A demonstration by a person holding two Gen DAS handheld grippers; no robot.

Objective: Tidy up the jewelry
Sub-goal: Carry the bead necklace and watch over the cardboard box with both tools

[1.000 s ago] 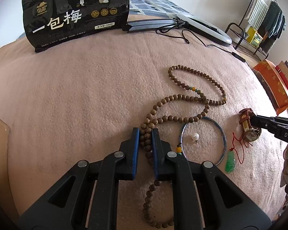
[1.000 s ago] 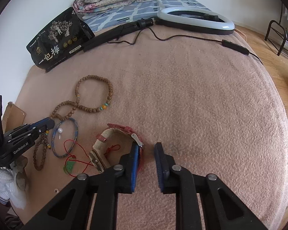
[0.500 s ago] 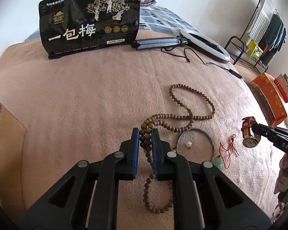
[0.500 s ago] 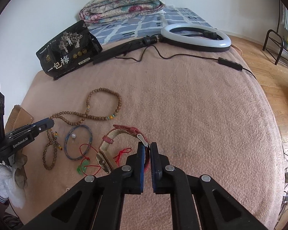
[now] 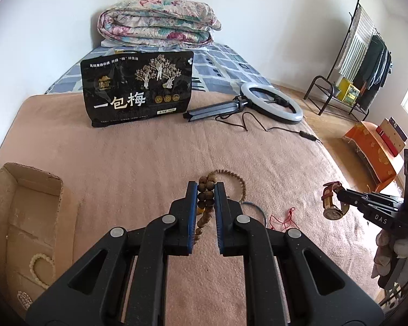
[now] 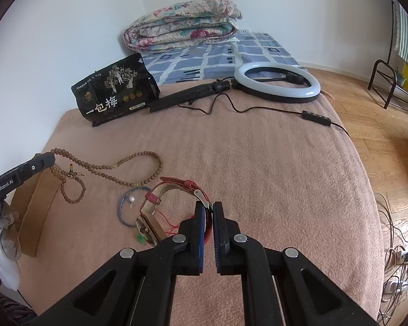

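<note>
A wooden bead strand is clamped in the left gripper and a red-strapped watch in the right gripper, while a pale bracelet is already boxed at 8 o'clock and a bangle and pendant remain on the bed.

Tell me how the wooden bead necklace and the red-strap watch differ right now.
The wooden bead necklace is one long brown bead string, pinched by the left gripper, part trailing on the blanket. The red-strap watch is a flat red band with a metal case, clamped by the right gripper. Both are gripped.
</note>
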